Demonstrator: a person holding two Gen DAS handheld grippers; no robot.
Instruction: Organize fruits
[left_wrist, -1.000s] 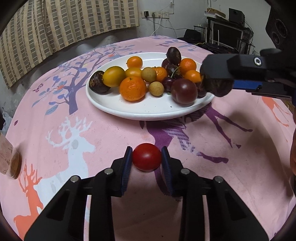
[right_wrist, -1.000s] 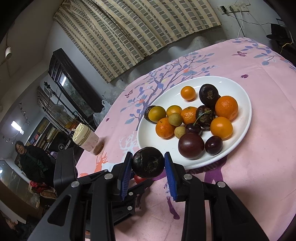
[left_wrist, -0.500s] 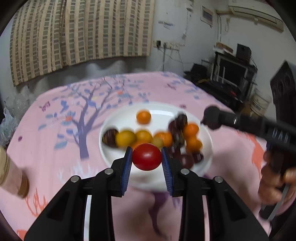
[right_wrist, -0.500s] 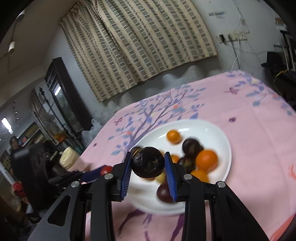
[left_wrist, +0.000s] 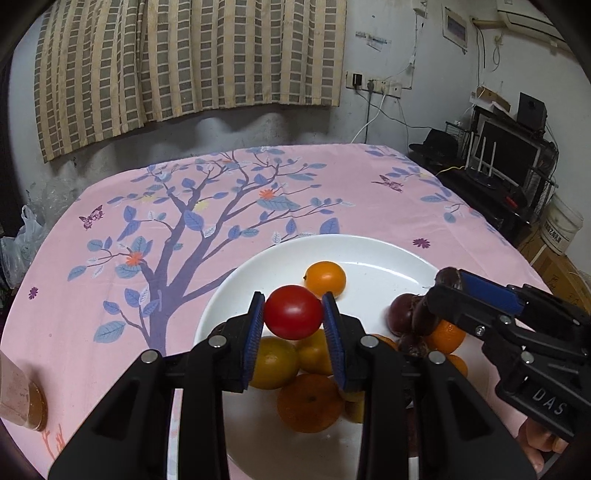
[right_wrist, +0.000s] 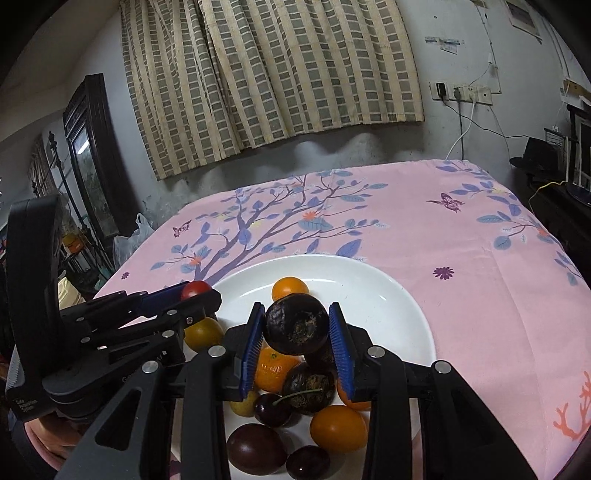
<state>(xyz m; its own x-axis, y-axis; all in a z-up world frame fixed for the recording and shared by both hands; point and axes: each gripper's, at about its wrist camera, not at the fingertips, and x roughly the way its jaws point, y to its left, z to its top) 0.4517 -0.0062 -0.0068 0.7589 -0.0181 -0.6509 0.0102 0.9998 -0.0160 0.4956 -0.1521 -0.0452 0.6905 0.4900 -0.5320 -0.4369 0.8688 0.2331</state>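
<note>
Left gripper (left_wrist: 293, 314) clenched on a red tomato (left_wrist: 293, 312), held above the near-left part of a white plate (left_wrist: 373, 251). Right gripper (right_wrist: 296, 332) clenched on a dark, wrinkled round fruit (right_wrist: 296, 322), possibly a passion fruit, held above the middle of the same plate.

Partly hidden under the left gripper's fingers: a yellow fruit (left_wrist: 275, 363), a second yellow one beside it, and a large orange (left_wrist: 310, 402) nearer the camera. Screened by the right gripper in the left wrist view: dark purple fruit (left_wrist: 400, 317) and an orange (left_wrist: 447, 336), only slivers showing. In the right wrist view, more fruit crowded below the blue pads: a mandarin (right_wrist: 273, 367), another dark wrinkled fruit (right_wrist: 310, 384), a cherry with a stem (right_wrist: 273, 408), an orange fruit (right_wrist: 338, 428) and a smooth purple plum (right_wrist: 256, 448), the last cut off near the bottom edge. Small pale fruit between them hard to make out.

One small orange fruit (left_wrist: 325, 279) alone toward the far side. Far half of the plate bare white, rim unobstructed. Pink tablecloth (left_wrist: 221, 192) with a blue-leafed tree print stretching open to the far edge. A jar (left_wrist: 22, 398) cut off at the left edge, well apart from the plate.
</note>
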